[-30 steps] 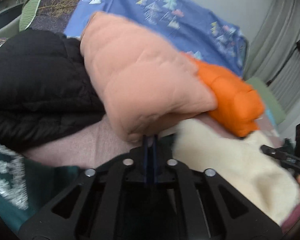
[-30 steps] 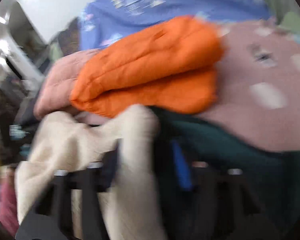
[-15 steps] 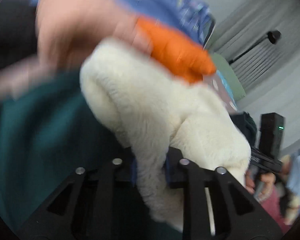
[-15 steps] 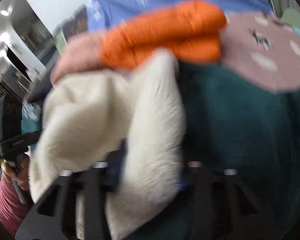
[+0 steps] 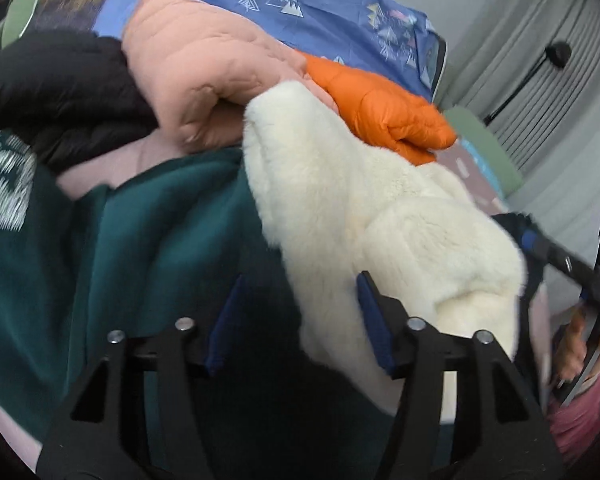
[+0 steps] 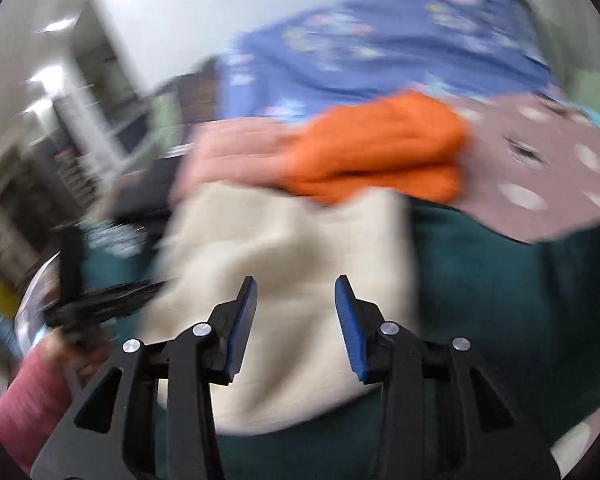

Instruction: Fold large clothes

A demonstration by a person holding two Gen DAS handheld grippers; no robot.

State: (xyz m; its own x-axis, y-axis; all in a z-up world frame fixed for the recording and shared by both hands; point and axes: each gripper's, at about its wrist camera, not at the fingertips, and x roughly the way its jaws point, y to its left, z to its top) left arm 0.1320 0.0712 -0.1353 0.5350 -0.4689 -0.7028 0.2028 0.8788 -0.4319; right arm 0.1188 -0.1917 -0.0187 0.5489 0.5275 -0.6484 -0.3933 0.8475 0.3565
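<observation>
A folded cream fleece garment (image 5: 380, 216) lies on a dark green sweatshirt (image 5: 112, 248) spread over the bed. My left gripper (image 5: 300, 312) is open, its blue-padded jaws wide apart; the fleece's near edge lies between them, not clamped. In the blurred right wrist view the cream fleece (image 6: 292, 276) sits just beyond my right gripper (image 6: 296, 312), which is open and empty above it. The green sweatshirt (image 6: 500, 300) spreads to the right there.
Folded puffer jackets are stacked behind: black (image 5: 60, 96), pink (image 5: 204, 64), orange (image 5: 384, 108). A blue tree-print cover (image 5: 300, 4) lies at the back. The pink dotted bedsheet (image 6: 540, 176) shows right. The other gripper (image 5: 568, 264) is at the right edge.
Both grippers were shut on the cream fleece half a second ago; both have opened and let it go. The fleece now rests folded on the green sweatshirt. The right gripper is pulling back.
</observation>
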